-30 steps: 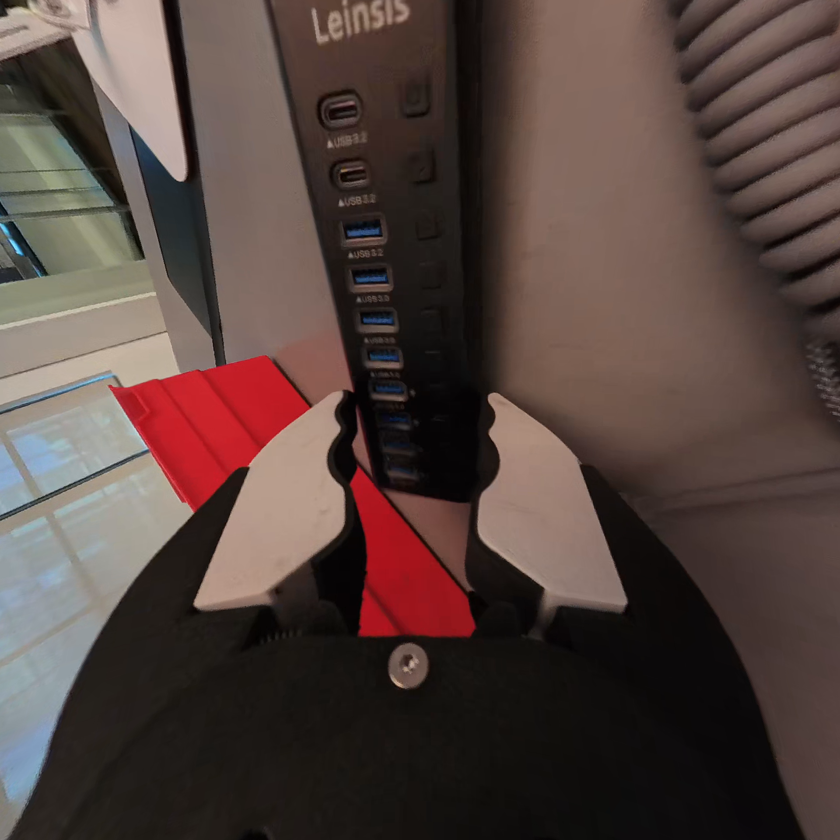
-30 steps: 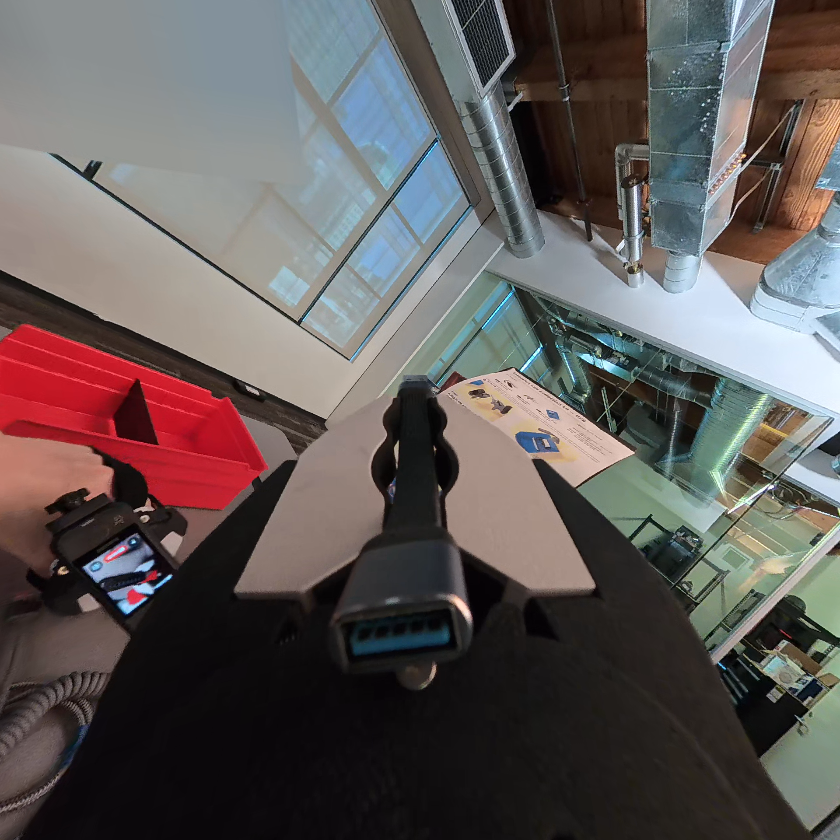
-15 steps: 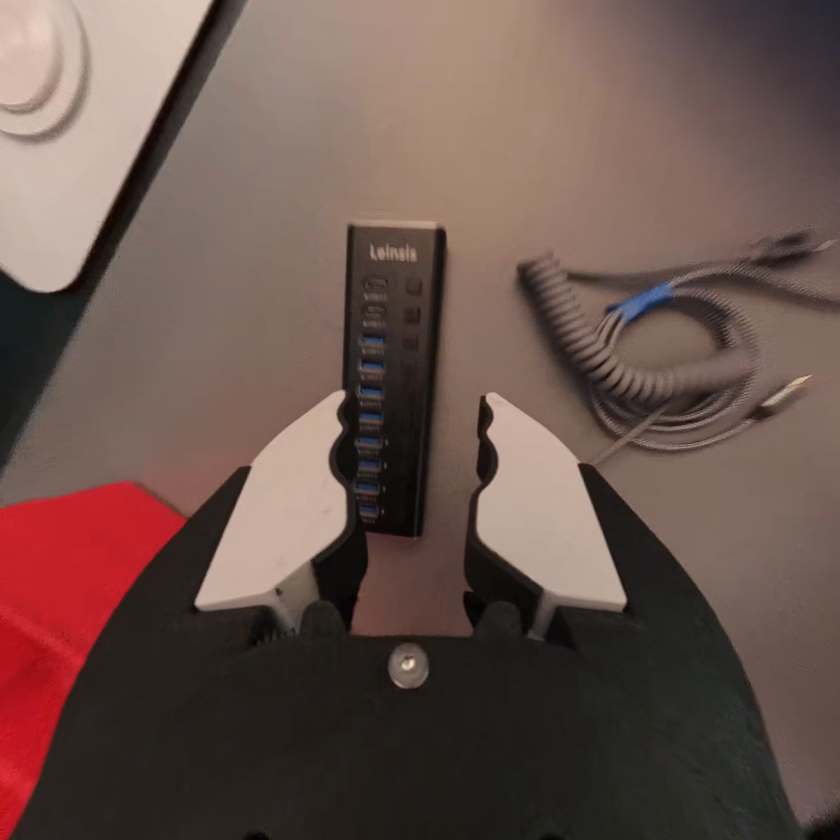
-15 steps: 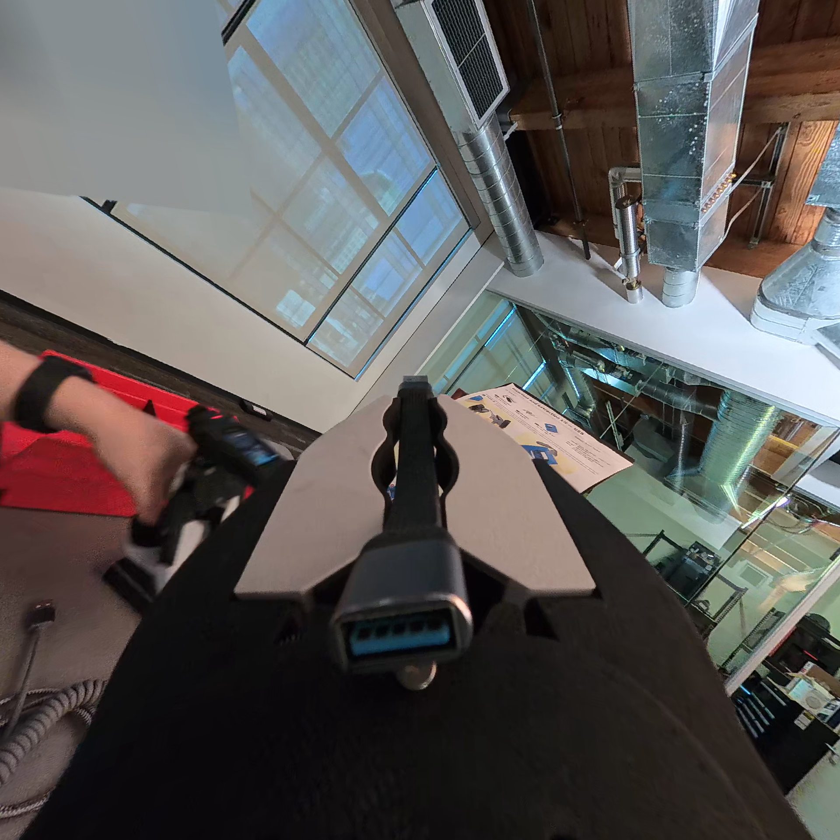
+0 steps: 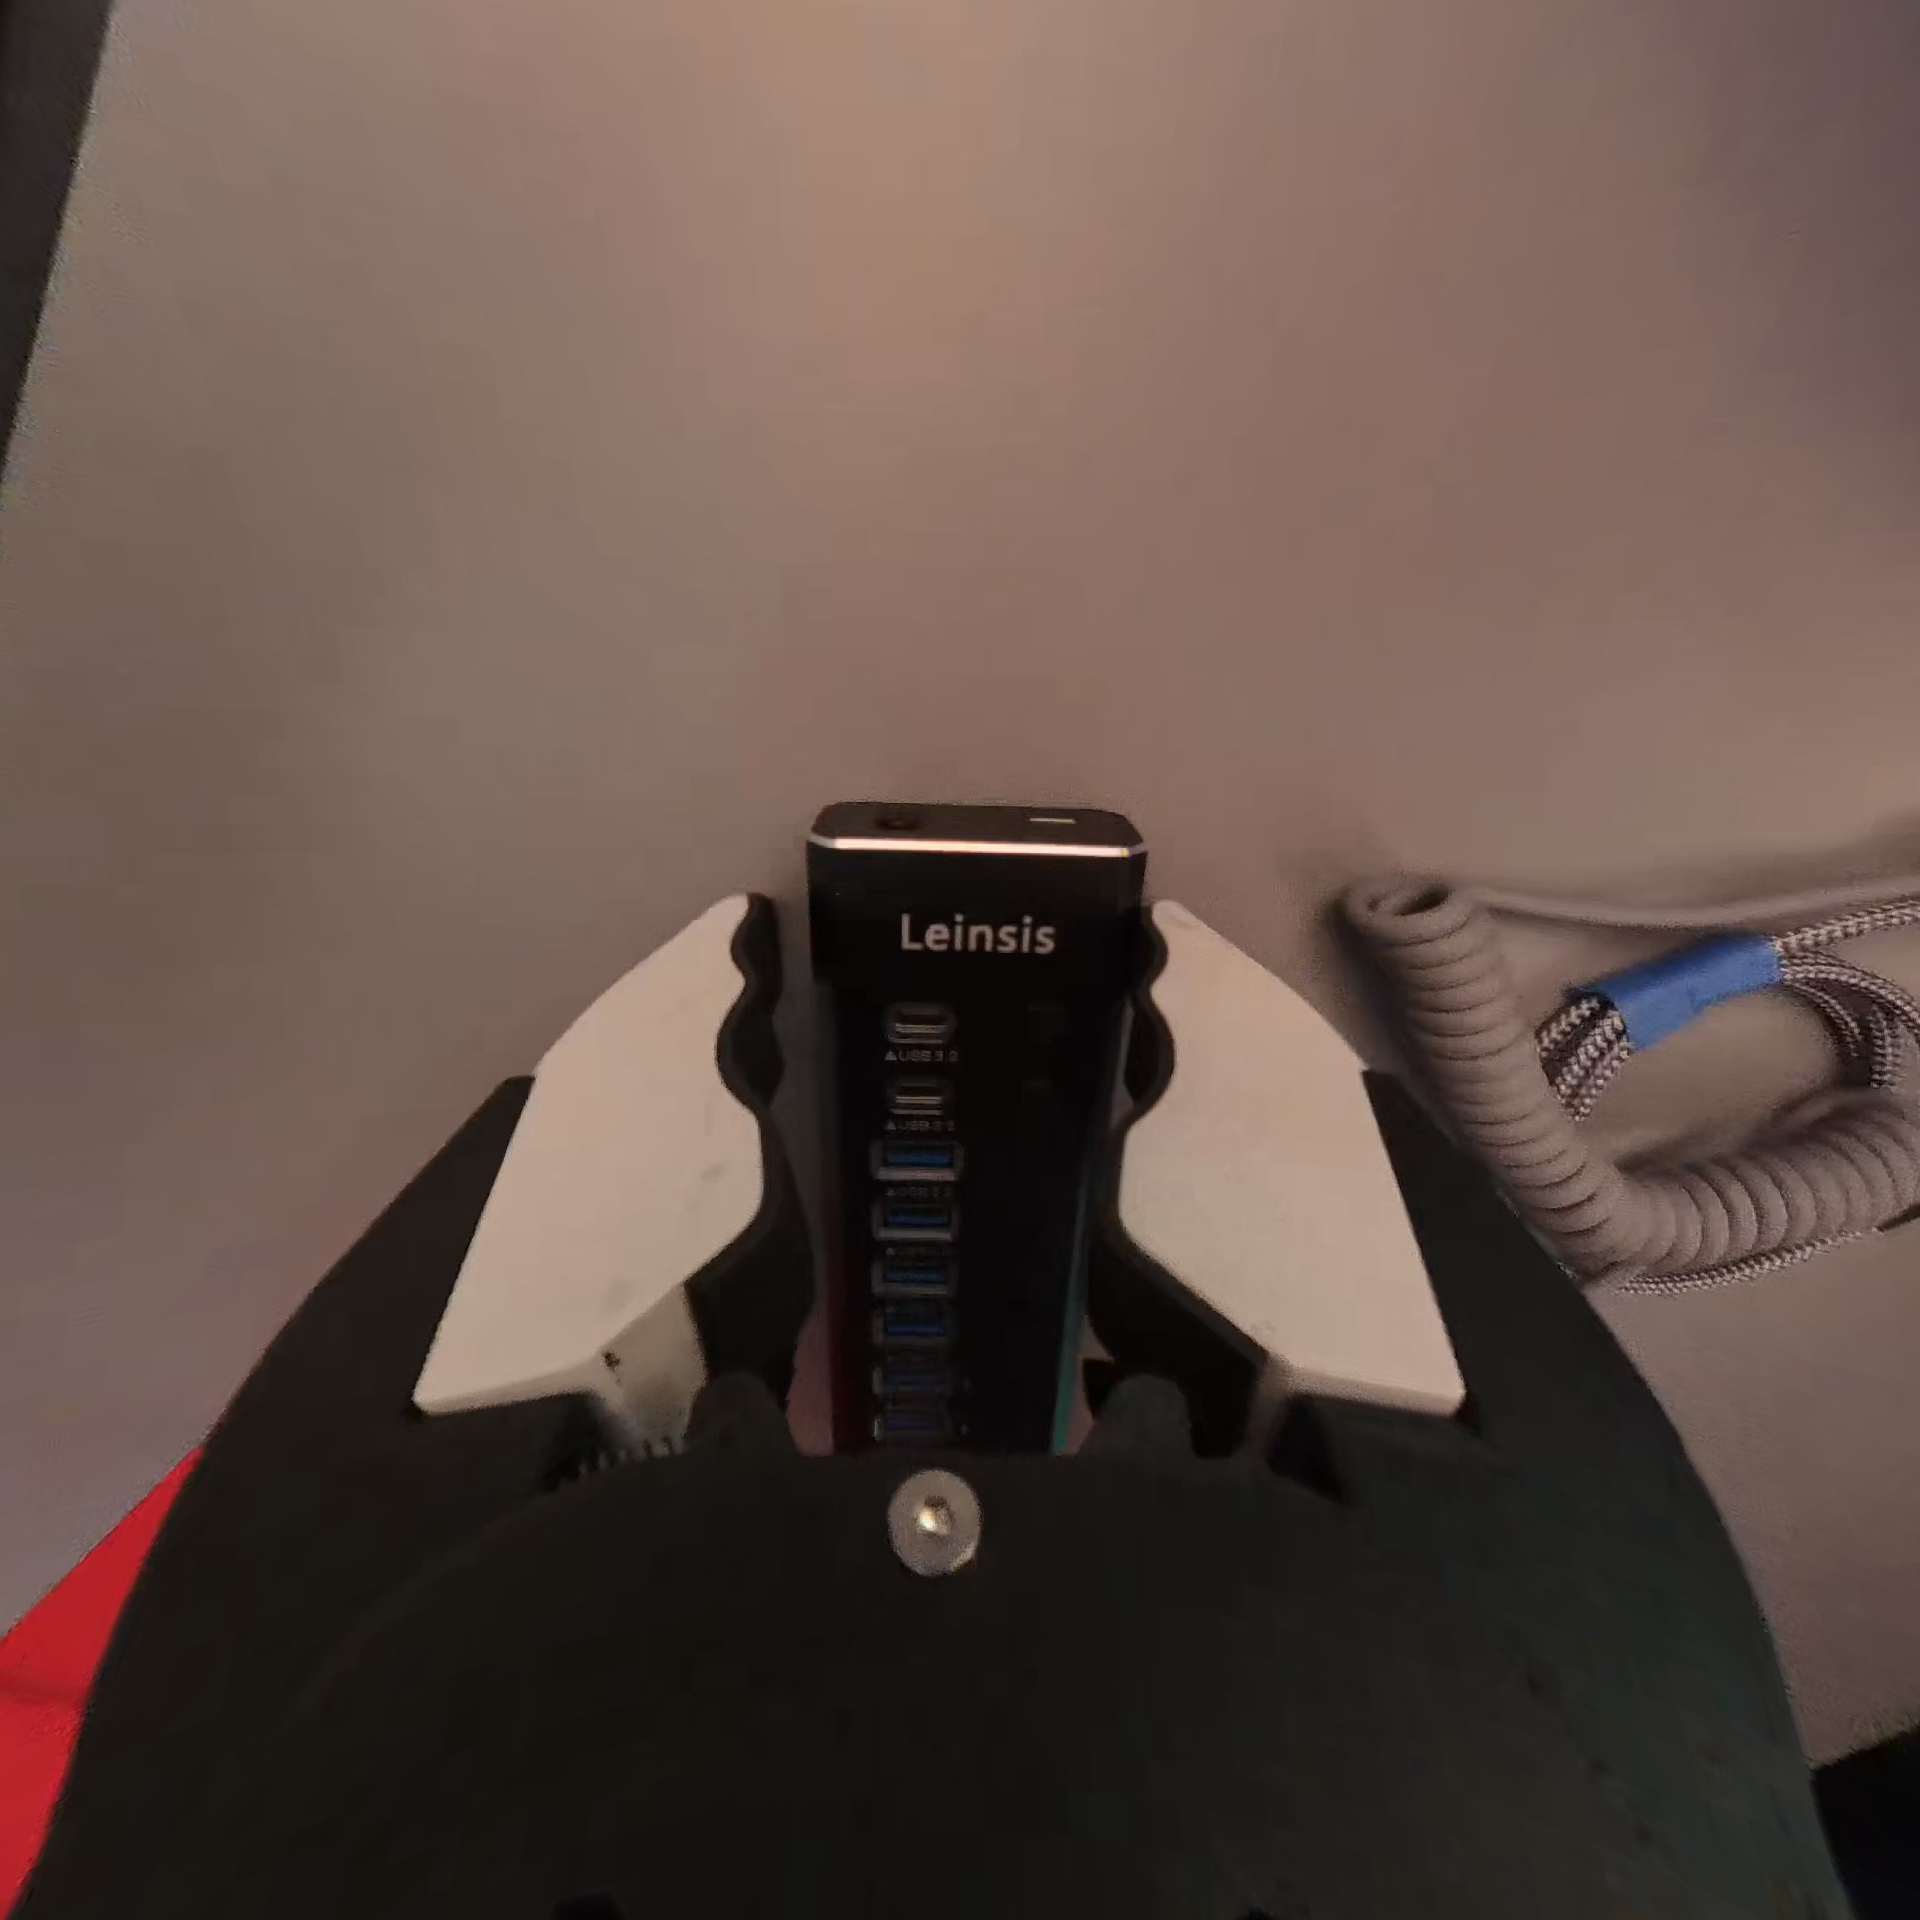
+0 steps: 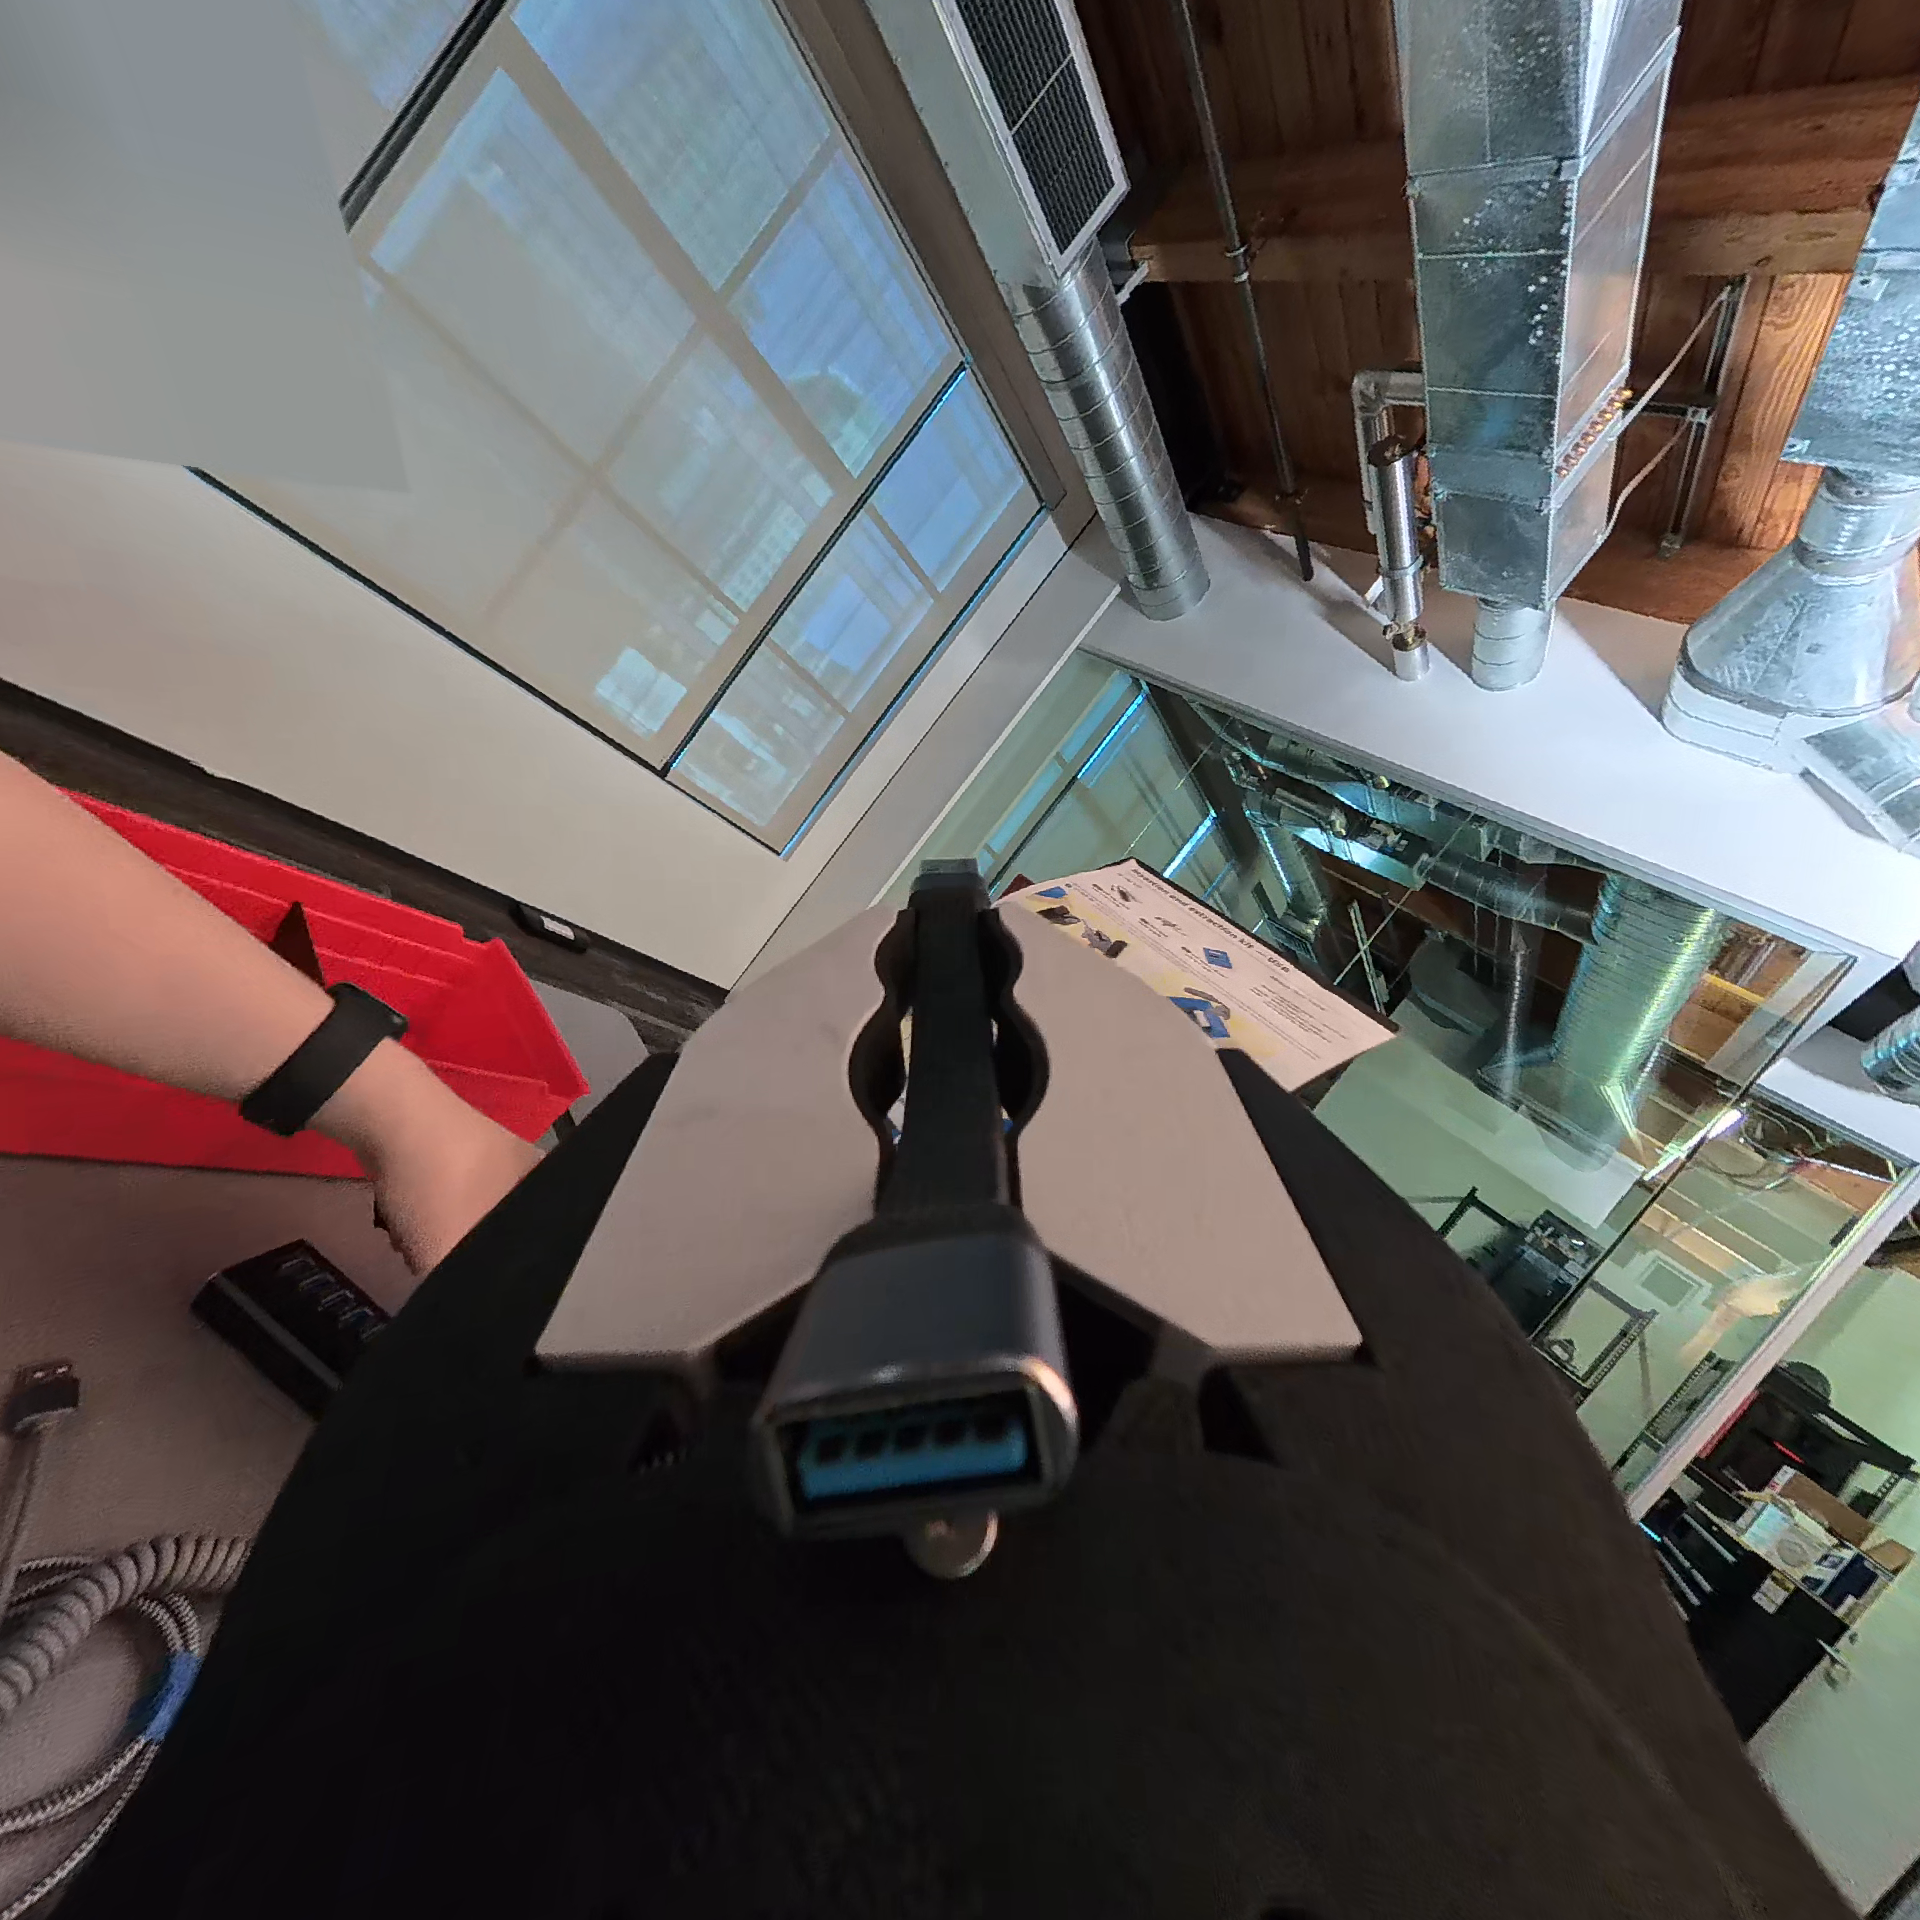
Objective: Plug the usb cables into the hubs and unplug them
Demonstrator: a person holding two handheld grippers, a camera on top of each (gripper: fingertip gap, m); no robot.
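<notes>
- Left wrist view: the left gripper [image 5: 951,935] straddles a black USB hub [image 5: 971,1091] lying on the grey table [image 5: 935,468], jaws spread alongside it; contact unclear. A coiled cable [image 5: 1538,1122] lies just right.
- Right wrist view: the right gripper [image 6: 948,914] is clamped on a black USB cable [image 6: 951,1049], raised above the table.

The hub [image 5: 971,1122] lies on the counter [image 5: 935,468], lengthwise between the 2 fingers of the left gripper [image 5: 951,914], its far end just past the fingertips. To its right, apart from it, lies the coiled cable [image 5: 1507,1122], with a braided cable [image 5: 1621,1013] bundled against it. The bin [image 6: 343,997] stands on the counter behind the hub. The right gripper [image 6: 951,904] is raised to the hub's right, an adapter cable [image 6: 951,1060] pinched lengthwise between its fingers, socket end toward the camera.
</notes>
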